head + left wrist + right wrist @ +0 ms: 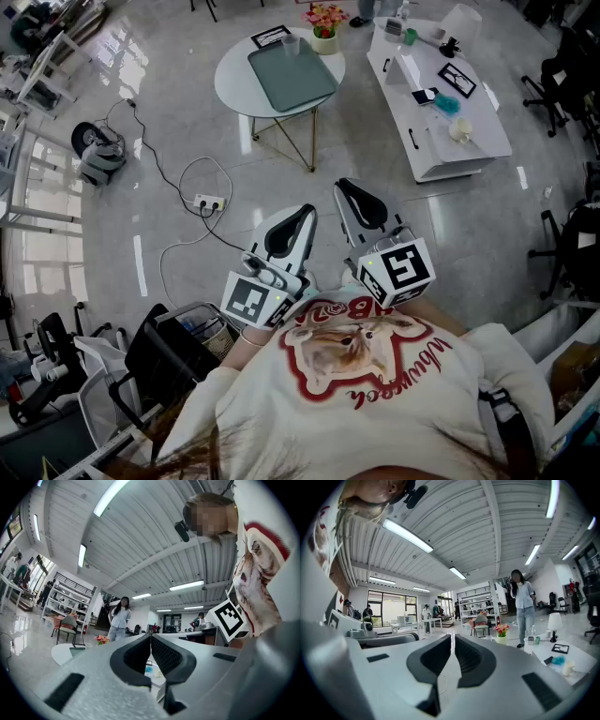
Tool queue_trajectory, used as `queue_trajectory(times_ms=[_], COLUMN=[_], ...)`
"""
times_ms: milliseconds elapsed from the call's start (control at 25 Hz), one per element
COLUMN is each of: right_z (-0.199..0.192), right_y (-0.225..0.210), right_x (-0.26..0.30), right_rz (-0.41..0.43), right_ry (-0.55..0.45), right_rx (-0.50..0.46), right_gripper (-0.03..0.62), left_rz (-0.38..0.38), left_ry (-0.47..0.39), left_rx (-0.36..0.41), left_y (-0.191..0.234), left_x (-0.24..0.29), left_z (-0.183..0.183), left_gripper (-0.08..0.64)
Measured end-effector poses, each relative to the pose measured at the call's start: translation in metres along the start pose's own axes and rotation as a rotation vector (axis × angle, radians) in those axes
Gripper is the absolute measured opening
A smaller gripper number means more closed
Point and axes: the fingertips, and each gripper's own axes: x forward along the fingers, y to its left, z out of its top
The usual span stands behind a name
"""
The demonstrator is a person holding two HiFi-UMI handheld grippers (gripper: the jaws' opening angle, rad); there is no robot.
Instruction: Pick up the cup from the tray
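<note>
The left gripper [302, 217] and right gripper [352, 193] were closed and empty, well apart from the grey-green rectangular tray [292, 82]. Arriving unopened could topple its apparently clear plastic cup [291, 44].

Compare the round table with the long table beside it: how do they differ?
The round table has a circular top on thin gold legs; the long table is rectangular. The round table carries a large tray; the long table holds only small scattered items. Both tops are white.
</note>
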Motion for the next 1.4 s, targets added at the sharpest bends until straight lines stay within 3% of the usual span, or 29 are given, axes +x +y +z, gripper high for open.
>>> queue_trajectory(times_ms=[800,1080,1400], right_z=[0.000,0.004,-0.002], right_y=[-0.010,-0.033,-0.068], right_x=[-0.009,-0.024,-0.046], right_rz=[0.029,0.028,0.065], right_ry=[-0.002,-0.023,-0.007], right_rx=[-0.002,-0.010,-0.019], right_gripper=[0.046,0.048,0.048], left_rz=[0.012,0.014,0.068], left_ry=[-0.011,-0.016,-0.035], left_rx=[0.009,-0.005,0.024], left_y=[-0.009,-0.028,-0.049], left_x=[0.010,0.032,0.055], left_z=[-0.006,-0.010,-0.024], left_gripper=[0.015,0.015,0.015])
